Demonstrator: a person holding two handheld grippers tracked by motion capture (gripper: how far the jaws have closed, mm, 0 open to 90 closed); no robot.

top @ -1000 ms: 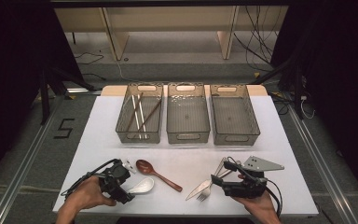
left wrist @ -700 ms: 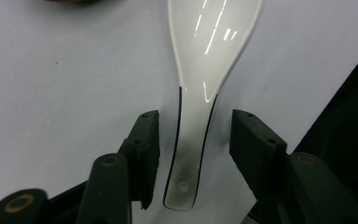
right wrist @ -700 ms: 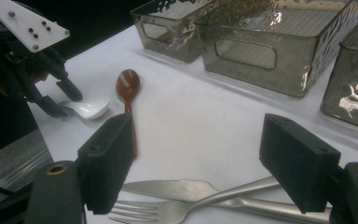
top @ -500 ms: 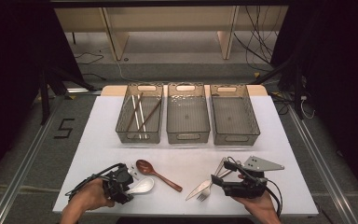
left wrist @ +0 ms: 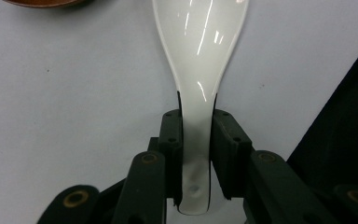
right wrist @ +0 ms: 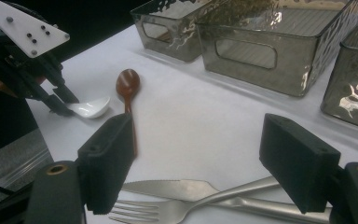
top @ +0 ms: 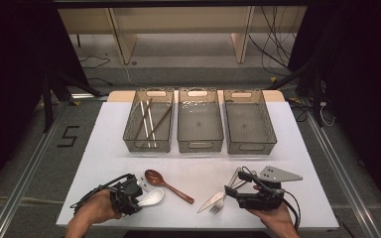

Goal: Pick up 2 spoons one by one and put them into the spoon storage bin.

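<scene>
High view looks down across the table point(top: 198, 168); both gripper views ride close behind their jaws, sharing the white spoon point(left wrist: 200, 51).

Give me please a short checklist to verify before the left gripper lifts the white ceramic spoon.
1. Left gripper jaws on both sides of the white ceramic spoon handle, having just been closing: ok.
2. Grip firm enough to lift: cannot tell.
3. Brown wooden spoon apart from the white spoon's bowl: ok.
4. Right gripper open, above the steel knife and steel fork, holding nothing: ok.
5. Middle clear plastic bin free to receive: ok.
</scene>
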